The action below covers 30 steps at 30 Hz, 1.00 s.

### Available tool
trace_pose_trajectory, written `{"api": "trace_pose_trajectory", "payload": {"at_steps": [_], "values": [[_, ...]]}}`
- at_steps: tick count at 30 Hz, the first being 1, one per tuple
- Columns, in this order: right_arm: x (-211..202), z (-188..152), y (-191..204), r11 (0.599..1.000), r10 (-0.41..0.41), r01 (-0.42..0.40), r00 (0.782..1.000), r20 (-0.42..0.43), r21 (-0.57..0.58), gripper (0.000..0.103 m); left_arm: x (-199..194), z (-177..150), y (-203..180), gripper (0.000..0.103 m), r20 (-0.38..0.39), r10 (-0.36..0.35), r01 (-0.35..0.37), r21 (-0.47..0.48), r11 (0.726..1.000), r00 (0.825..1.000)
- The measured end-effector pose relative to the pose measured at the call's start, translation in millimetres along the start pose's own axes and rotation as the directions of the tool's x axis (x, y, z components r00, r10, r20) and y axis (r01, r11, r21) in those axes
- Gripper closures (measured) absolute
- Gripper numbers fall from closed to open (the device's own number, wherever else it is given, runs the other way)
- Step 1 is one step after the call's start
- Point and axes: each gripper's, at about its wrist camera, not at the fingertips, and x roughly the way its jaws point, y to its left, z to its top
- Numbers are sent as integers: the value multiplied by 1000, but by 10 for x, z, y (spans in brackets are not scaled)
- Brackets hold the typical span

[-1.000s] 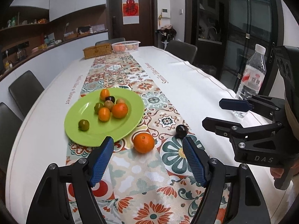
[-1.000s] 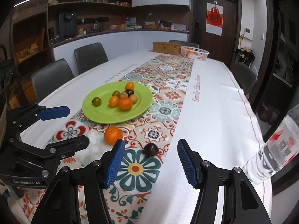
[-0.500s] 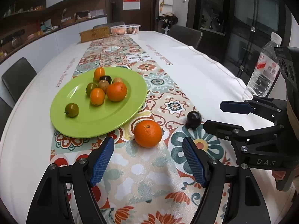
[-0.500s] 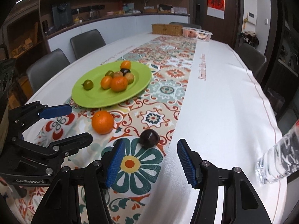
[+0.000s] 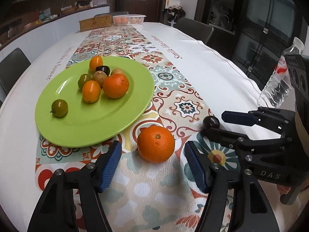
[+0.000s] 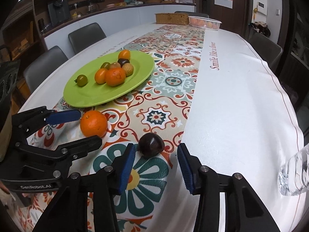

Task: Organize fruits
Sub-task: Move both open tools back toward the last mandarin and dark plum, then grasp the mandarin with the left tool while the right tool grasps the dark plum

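Two fruits lie loose on the tabletop (image 5: 216, 58), a long white surface with a patterned runner (image 5: 173, 104) down its middle. On the runner sits the green plate (image 5: 63, 129), at about 10 o'clock from the left gripper (image 5: 153, 166) in the left wrist view. It carries seven fruits: one large orange (image 5: 115, 86) with smaller orange, green, brown and dark pieces clustered around it at the far side of the plate, and a single green fruit (image 5: 59, 108) apart from them at 8 o'clock of that cluster.

Left gripper jaws stand wide open, holding nothing. The loose orange (image 5: 156, 144) rests on the runner just ahead of them, at 12 o'clock, close to the near rim of the plate but not on it; neither blue pad touches it, as far as the left wrist view shows.

Right gripper (image 6: 155, 163) jaws are likewise spread open and empty. The dark round fruit (image 6: 151, 145) lies on the runner just ahead of them, at 12 o'clock, set toward the left pad; whether it touches that pad I cannot tell. In the left wrist view the same dark fruit shows at 2 o'clock of the loose orange, partly behind the right gripper's lower finger.

At the right edge of the tabletop stands a clear water bottle (image 5: 278, 89). At the far end sit a wicker box (image 6: 171, 18) and, beside it, a pale mesh basket (image 6: 204, 22).
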Motion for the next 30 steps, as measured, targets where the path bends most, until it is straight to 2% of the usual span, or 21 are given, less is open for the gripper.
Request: {"api": "trace_pose_trajectory", "payload": {"at_steps": [3,5,9,13,22,30], "values": [[30,15,-4,1000,7,-7,1000,-4,6,59,35,42,-2,42,-1,-9,9,-9,1000,1000],[53,27,-7,1000,18,-18,1000,-10,10,64,55,70,-5,44,-2,-13,13,-13,1000,1000],[78,40,-4,1000,28,-28,1000,-14,12,67,108,99,-9,56,-17,-22,22,-22,1000,1000],[107,45,-1,999,37,-36,999,-19,17,70,119,92,-6,63,-22,-19,19,-29,999,1000],[32,48,19,999,45,-45,999,-7,17,73,24,71,-8,64,-10,-24,24,-32,999,1000],[-206,112,133,999,49,-49,998,42,-5,73,-296,81,-14,64,49,-14,15,-33,999,999]]}}
